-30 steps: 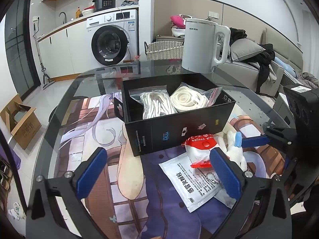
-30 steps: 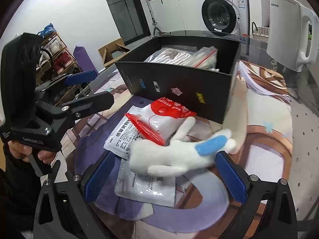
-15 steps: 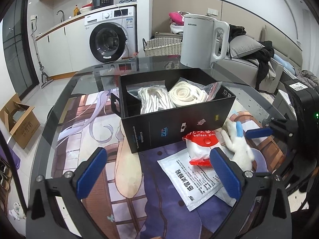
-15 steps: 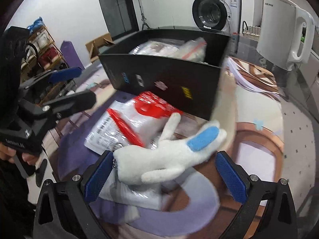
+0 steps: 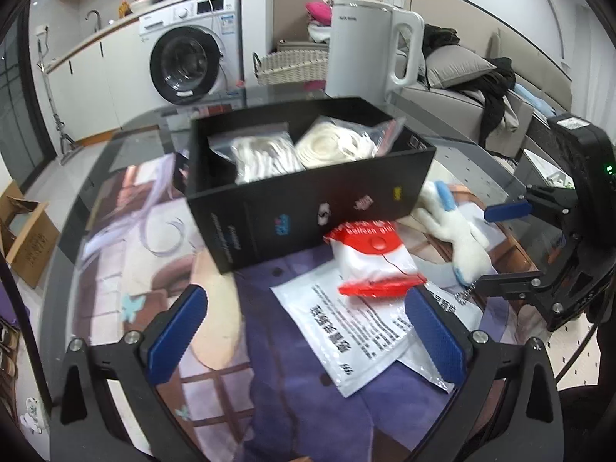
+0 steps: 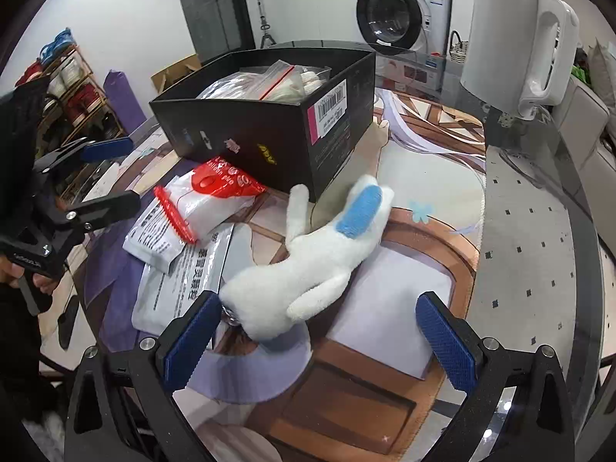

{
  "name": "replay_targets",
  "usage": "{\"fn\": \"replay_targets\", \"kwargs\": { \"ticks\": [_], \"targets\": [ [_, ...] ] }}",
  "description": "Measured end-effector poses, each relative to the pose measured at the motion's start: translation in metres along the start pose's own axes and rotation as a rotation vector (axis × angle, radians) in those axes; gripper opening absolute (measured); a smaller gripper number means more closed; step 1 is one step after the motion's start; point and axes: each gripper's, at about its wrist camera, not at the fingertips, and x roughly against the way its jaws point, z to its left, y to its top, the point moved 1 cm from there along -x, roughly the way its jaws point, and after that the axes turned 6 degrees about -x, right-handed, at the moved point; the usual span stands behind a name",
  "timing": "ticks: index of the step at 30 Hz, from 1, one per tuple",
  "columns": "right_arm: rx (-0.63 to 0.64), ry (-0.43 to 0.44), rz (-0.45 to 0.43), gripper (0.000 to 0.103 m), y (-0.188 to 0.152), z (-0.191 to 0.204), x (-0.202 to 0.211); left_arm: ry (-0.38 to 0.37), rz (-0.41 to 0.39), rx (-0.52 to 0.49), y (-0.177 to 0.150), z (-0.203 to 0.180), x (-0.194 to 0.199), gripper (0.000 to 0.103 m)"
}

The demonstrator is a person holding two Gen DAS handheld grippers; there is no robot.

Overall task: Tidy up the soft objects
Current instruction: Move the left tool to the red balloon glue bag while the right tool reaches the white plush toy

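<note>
— Tongs?
— Right tongs (image 6: 315, 340) spread wide, empty; left tongs (image 5: 304, 337) spread too.
— Plush rabbit (image 6: 308, 265)?
— Lying on the counter (image 6: 539, 238), touching the black box (image 6: 277, 134).

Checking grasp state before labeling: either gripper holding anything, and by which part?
Nothing held. Right gripper is open around the white plush toy, which lies on the mat; left gripper is open over the packets.

The box (image 6: 269, 131) hides the bottoms of its bags (image 6: 265, 81). The red packet (image 5: 369, 258) covers part of the white pouch (image 5: 346, 331). The plush's (image 6: 308, 269) chain is half hidden by a finger (image 6: 188, 338).
</note>
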Motion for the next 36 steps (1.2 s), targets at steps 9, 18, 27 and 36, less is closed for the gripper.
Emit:
{"fn": "replay_targets", "kwargs": {
  "ticks": [9,18,27,36],
  "targets": [
    [0.039,0.032,-0.049,0.102,0.002,0.013,0.007,-0.048,0.050,-0.004,-0.005,-0.015,-0.013,0.103],
    [-0.070,-0.004,-0.065,0.102,0.008,0.002,-0.004,-0.029,0.071,-0.011,-0.006,-0.016,-0.012,0.103],
    [-0.089,-0.015,-0.069,0.102,0.009,-0.001,-0.006,-0.033,0.040,0.015,0.002,-0.018,-0.009,0.103],
    [-0.109,-0.074,-0.074,0.102,0.010,-0.005,-0.011,-0.028,0.027,0.002,0.019,-0.023,-0.017,0.103]
  ]
}}
